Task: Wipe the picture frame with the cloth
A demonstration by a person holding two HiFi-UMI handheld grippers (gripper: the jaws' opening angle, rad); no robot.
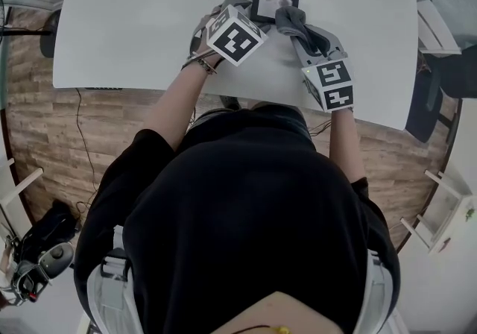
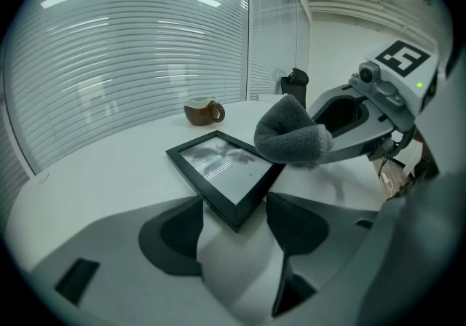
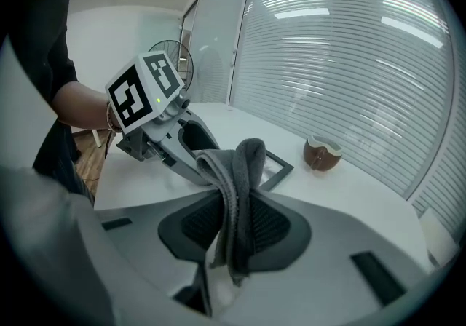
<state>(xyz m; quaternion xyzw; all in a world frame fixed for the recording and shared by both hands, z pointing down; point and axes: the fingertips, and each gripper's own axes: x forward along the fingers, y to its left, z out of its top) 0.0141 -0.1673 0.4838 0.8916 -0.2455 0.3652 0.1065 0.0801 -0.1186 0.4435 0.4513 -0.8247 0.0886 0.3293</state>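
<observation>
One grey cloth (image 3: 244, 164), clamped in right hand-held gripper (image 3: 237, 226), overlaps picture frame (image 2: 218, 168) corner.

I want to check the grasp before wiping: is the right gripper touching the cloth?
Touching. The right gripper view shows the cloth pinched between the closed jaws of the right gripper.

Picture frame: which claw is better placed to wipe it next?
Right. The right claw is shut on the grey cloth, which sits at a corner of the picture frame. The left claw is open with no cloth; the frame's near corner lies between its jaws, so it probably suits steadying.
</observation>
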